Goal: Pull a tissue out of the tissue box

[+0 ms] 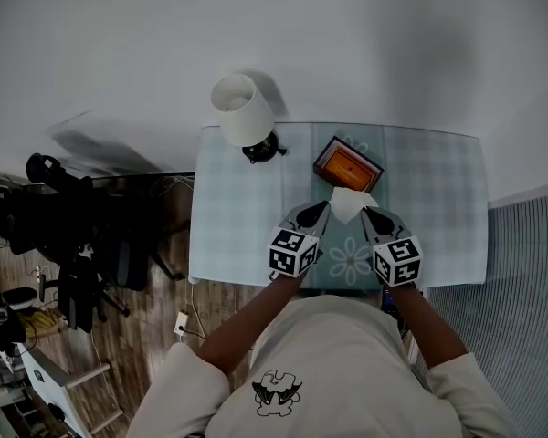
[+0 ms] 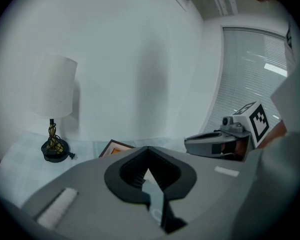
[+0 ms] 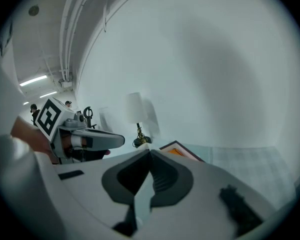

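Note:
The orange-topped tissue box (image 1: pixel 348 165) stands tilted near the middle of the table (image 1: pixel 438 199); it also shows past the jaws in both gripper views (image 2: pixel 115 147) (image 3: pixel 177 149). A white tissue (image 1: pixel 350 204) hangs just in front of the box, stretched between my two grippers. My left gripper (image 1: pixel 323 208) is shut on its left edge, and a white scrap of tissue (image 2: pixel 149 175) shows between the closed jaws (image 2: pixel 149 149). My right gripper (image 1: pixel 369 213) is shut on the right edge (image 3: pixel 150 150). Whether the tissue still touches the box cannot be told.
A lamp (image 1: pixel 243 109) with a white shade stands at the table's far left corner, close to the wall. Left of the table, chairs and gear (image 1: pixel 73 245) crowd the wooden floor. Ribbed blinds (image 1: pixel 521 272) run along the right.

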Motion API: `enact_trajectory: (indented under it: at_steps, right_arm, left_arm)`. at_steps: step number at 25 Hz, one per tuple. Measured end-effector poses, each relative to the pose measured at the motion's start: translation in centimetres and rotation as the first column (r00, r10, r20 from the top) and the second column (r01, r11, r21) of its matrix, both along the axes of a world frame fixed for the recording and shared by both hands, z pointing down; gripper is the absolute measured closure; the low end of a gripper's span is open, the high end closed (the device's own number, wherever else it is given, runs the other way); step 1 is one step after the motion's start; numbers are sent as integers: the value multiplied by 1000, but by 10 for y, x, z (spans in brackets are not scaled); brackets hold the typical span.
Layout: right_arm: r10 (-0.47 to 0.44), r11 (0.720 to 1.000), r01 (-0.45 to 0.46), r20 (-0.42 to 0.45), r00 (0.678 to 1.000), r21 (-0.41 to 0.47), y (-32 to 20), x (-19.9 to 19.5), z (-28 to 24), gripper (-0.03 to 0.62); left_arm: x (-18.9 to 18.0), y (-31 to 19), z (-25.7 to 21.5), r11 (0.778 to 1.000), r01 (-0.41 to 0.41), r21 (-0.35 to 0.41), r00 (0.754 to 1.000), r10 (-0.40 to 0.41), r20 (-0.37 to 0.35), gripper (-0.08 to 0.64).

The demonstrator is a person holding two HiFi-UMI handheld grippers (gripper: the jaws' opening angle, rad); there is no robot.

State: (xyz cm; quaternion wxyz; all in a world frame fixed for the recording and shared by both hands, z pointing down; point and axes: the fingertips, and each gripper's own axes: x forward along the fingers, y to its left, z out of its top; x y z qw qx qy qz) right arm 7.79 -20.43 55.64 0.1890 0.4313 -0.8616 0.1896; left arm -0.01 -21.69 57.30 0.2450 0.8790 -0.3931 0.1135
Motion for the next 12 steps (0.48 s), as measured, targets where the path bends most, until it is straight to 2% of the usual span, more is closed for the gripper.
enact_trajectory:
  at_steps: [7, 12]
  right_arm:
    - [45, 998, -49, 117, 992, 31, 30, 7, -30, 578]
    - [45, 998, -53, 168, 985, 45, 47, 0, -39, 578]
  left_arm:
    - [6, 31, -36, 998, -19, 63, 999, 21, -36, 554]
    - [-3, 45, -49, 999, 8, 48, 996, -3, -89, 554]
